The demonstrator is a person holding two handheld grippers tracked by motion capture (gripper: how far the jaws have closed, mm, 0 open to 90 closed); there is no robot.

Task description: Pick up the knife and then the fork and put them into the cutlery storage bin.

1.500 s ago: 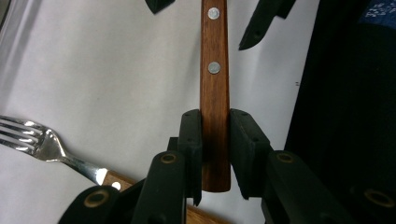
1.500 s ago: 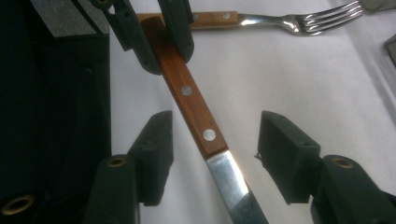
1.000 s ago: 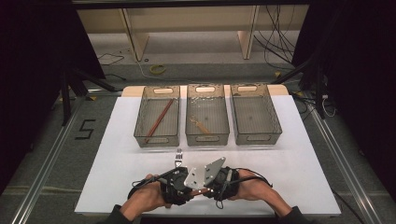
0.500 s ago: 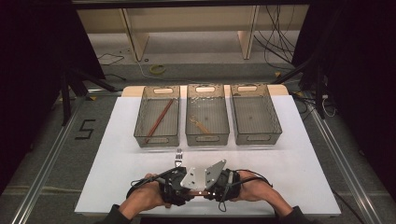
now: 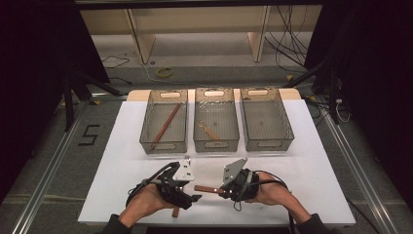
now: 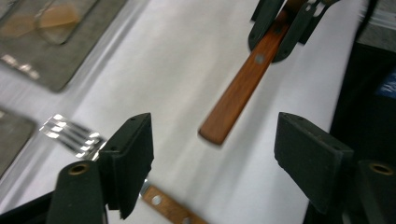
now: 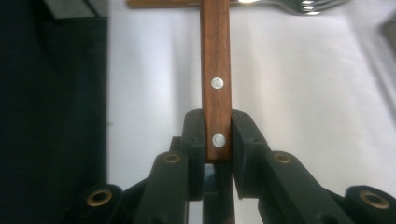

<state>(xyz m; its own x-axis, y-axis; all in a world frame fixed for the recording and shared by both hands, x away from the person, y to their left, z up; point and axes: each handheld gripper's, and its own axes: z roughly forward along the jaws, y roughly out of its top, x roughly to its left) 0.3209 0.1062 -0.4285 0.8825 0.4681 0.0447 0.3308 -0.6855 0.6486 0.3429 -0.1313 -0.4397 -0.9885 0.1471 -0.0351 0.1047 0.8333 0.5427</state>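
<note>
White surface (image 5: 292, 161) carrying three trays (image 5: 216, 122). Right claw (image 7: 217, 135) clenched on wooden handle (image 7: 215, 70), utensil's far end hidden behind the hand. Left claw (image 6: 210, 154) just opened, released, nothing between. Fork (image 6: 74, 135) lying beneath, handle cut off.
</note>
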